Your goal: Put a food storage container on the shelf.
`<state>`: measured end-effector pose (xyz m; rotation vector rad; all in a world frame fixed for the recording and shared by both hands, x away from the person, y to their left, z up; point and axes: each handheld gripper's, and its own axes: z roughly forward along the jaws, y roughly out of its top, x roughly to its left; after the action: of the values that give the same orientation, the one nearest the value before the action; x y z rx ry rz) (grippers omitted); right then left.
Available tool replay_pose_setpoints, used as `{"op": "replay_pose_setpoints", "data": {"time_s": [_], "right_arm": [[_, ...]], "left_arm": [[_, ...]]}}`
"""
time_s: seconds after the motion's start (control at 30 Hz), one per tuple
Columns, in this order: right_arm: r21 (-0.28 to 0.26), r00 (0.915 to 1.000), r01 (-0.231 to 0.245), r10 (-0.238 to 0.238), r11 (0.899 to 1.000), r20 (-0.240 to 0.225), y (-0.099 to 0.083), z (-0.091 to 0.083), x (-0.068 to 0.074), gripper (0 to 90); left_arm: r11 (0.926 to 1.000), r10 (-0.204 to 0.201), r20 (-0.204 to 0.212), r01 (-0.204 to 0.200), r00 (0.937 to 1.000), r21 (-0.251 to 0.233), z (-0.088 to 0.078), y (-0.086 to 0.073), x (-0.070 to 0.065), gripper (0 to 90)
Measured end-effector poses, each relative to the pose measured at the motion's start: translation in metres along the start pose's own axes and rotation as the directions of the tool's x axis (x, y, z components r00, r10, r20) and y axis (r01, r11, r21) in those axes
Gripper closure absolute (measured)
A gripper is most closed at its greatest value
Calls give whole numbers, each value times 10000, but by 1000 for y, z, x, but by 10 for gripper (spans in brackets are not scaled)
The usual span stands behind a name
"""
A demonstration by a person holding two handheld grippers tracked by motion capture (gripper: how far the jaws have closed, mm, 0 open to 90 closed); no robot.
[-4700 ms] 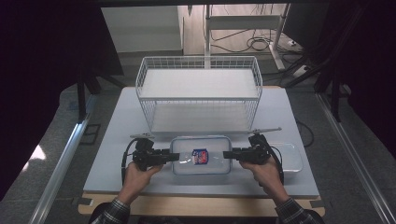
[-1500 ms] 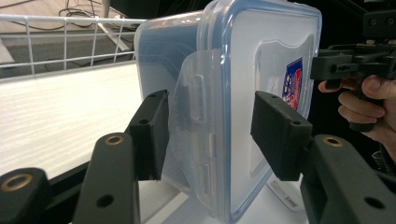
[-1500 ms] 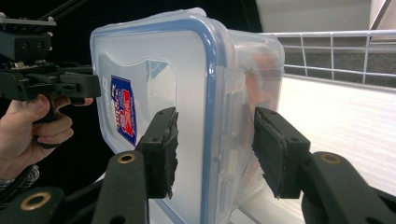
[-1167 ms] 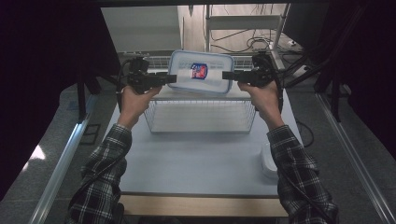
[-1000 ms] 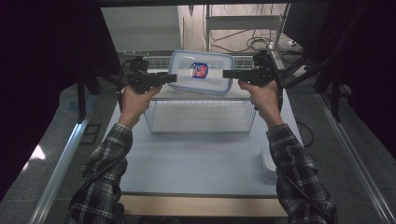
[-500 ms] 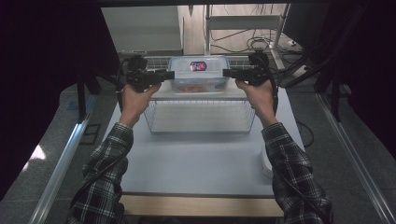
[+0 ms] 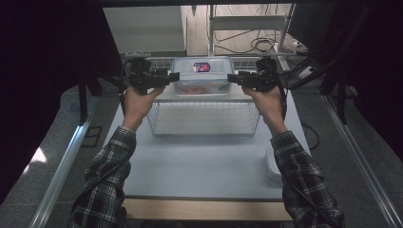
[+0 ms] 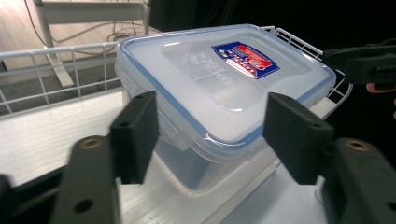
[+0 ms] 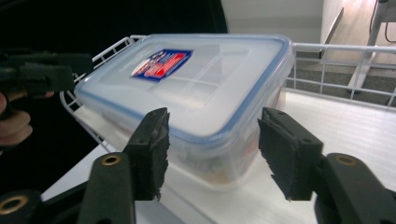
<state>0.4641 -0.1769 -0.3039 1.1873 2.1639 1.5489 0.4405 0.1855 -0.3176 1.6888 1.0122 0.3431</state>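
Observation:
A clear plastic container with a blue-rimmed lid and a red-and-blue label stands on the white top shelf of a wire rack. My left gripper is at its left end and my right gripper at its right end. In the left gripper view the container sits between the spread jaws of the left gripper, which is open. In the right gripper view the right gripper is open too, its jaws standing off either side of the container. Something reddish shows through the wall.
The rack stands at the far end of a pale table. A white tray lies by the table's right edge. A raised wire rim borders the shelf. Dark curtains hang on both sides.
The container was lifted from the table, then came down from the air onto the rack's top shelf. Both grippers have let go and now stand open at its ends.

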Motion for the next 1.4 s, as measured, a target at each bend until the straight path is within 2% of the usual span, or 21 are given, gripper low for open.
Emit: {"op": "replay_pose_setpoints", "data": {"time_s": [0.27,0.33,0.6,1.0,1.07,1.27,1.4], "right_arm": [[-131,9987,410,-414,9991,-303,-15,-14,3,325],[-83,9982,505,-508,9987,-310,-19,-16,4,300],[75,9915,1262,-1259,9920,-319,-39,-21,14,214],[177,9869,1516,-1503,9883,-595,-69,-31,19,154],[196,9866,1510,-1495,9883,-653,-74,-33,20,145],[276,9789,1939,-1915,9806,-715,-92,-36,24,113],[302,9739,2190,-2165,9753,-689,-104,-39,28,85]], "left_arm": [[9984,560,152,-558,9983,-116,-9,-16,-11,192],[9972,725,80,-723,9973,-170,-12,-21,-15,159],[9906,1351,128,-1348,9907,-237,-28,-43,-31,92],[9827,1847,452,-1851,9818,35,-37,-86,-49,54],[9807,1950,408,-1953,9800,35,-37,-94,-51,50],[9725,2315,406,-2324,9720,180,-39,-111,-56,34],[9705,2395,389,-2403,9701,169,-41,-122,-60,25]]}}
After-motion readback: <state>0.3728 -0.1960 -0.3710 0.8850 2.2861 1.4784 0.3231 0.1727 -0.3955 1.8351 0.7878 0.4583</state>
